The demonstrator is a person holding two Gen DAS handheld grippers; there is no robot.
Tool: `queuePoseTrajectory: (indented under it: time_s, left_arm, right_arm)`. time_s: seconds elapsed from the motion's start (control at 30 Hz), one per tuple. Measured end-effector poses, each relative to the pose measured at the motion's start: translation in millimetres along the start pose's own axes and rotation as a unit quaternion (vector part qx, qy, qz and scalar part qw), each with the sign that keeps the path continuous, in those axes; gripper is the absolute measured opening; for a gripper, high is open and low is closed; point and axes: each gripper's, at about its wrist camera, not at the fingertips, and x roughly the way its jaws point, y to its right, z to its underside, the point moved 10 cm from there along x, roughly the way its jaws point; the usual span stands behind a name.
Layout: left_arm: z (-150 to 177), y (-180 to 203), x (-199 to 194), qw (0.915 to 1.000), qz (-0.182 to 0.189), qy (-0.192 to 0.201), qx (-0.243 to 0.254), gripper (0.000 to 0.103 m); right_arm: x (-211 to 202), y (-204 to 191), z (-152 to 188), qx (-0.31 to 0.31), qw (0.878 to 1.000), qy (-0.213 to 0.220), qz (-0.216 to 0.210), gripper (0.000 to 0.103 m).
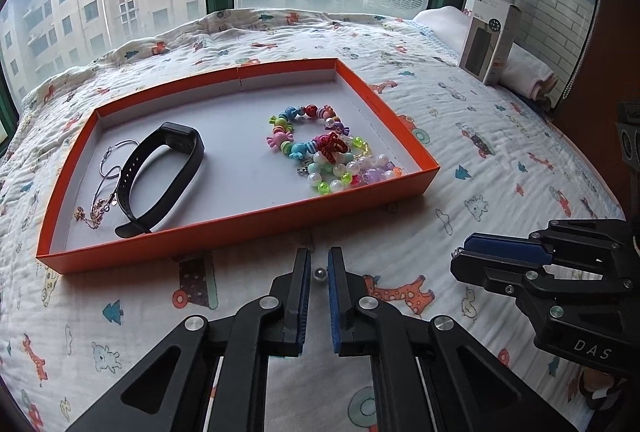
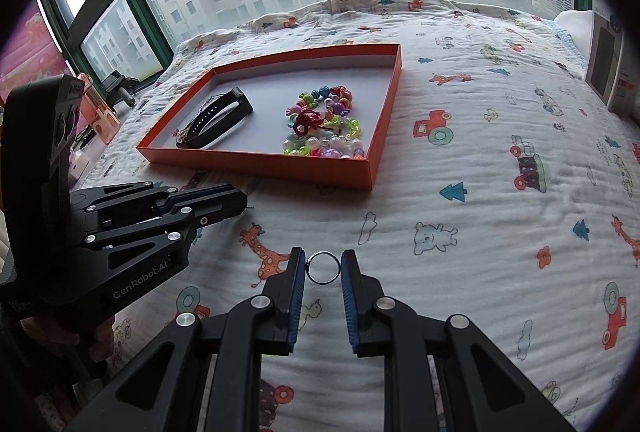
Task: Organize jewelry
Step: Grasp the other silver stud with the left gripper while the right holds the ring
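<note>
Ring (image 2: 323,267) clamped between right gripper (image 2: 322,268) pads; orange tray (image 2: 256,165) at eleven o'clock, left gripper (image 1: 319,272) pinching small bead (image 1: 319,272).

- The tray (image 1: 240,228) lies on the quilt (image 1: 500,160).
- In the tray: chain (image 1: 106,188) far left, watch band (image 1: 160,176) just right of it, beads (image 1: 328,152) at the right end.
- A box (image 1: 490,44) stands behind and right of the tray, well apart.
- Before the tray: left gripper (image 1: 319,272) around a small bead (image 1: 319,273); right gripper (image 2: 323,268) around a ring (image 2: 323,267).
</note>
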Motion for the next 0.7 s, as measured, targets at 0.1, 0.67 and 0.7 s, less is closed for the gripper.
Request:
queuePoseTrajectory:
  time_s: [0.1,0.67,0.7]
  left_arm:
    - [-1.7,-3.5,-11.8,0.9999,0.001,0.011,0.001,0.009]
    - [10.5,-4.1,-6.2,0.9994,-0.029,-0.016,0.004,0.03]
    - [11.1,-5.1,-4.6,0.9992,-0.034,-0.018,0.008,0.03]
  right_arm:
    - [-3.3,-2.6,-2.8,-0.003,1.0,0.005,0.005,0.021]
    - [-7.1,3.4,-2.1,0.012,1.0,0.013,0.004,0.021]
    - [-6.8,3.9,-2.2,0.013,1.0,0.014,0.003,0.021]
